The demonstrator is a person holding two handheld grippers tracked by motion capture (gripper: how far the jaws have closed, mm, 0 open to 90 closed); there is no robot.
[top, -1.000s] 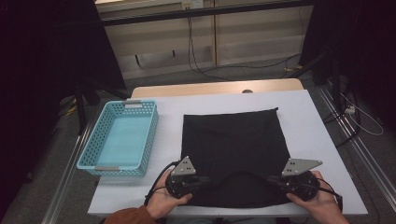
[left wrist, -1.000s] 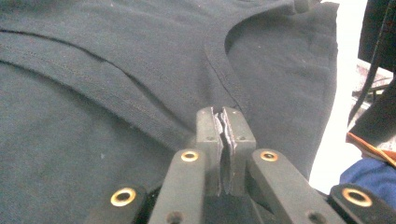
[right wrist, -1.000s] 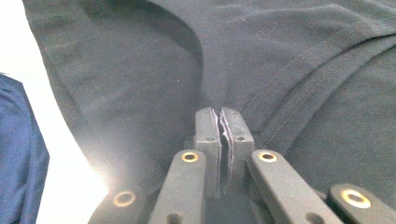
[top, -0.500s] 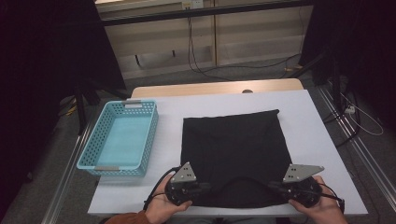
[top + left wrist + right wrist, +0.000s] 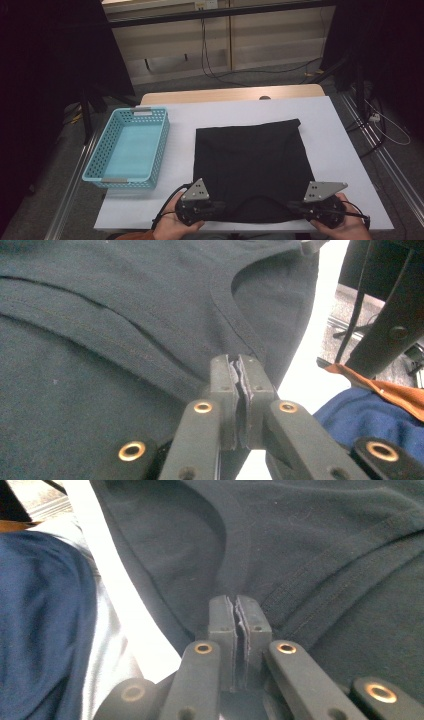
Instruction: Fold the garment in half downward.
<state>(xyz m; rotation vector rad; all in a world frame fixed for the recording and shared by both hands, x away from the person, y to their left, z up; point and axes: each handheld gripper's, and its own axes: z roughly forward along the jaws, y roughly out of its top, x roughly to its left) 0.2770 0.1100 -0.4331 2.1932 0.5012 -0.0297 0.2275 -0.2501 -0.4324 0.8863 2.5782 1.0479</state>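
Both hand-held grippers have drawn back toward the person's edge of the tabletop [image 5: 340,125] over the past second, pulling the near edge of the black T-shirt [image 5: 250,160] with them, so that the neckline now sits at the very front of the white surface. At the left of the high view, the left hand-held gripper [image 5: 216,209] is clamped on the shirt's near left shoulder; its own view shows both black jaws pressed together with a thin fold of dark fabric pinched between them, just beside the curved neck band. The right hand-held gripper [image 5: 296,208] holds the opposite shoulder the same way, its jaws closed on the cloth next to a stitched seam. Between the two, the neckline dips in a shallow arc. Most of the garment lies flat and spread out, its far hem straight across the middle of the tabletop. A light blue plastic basket [image 5: 107,145] stands to the left of the shirt, well apart from it. Blue and orange clothing shows at the edge of the left gripper view.
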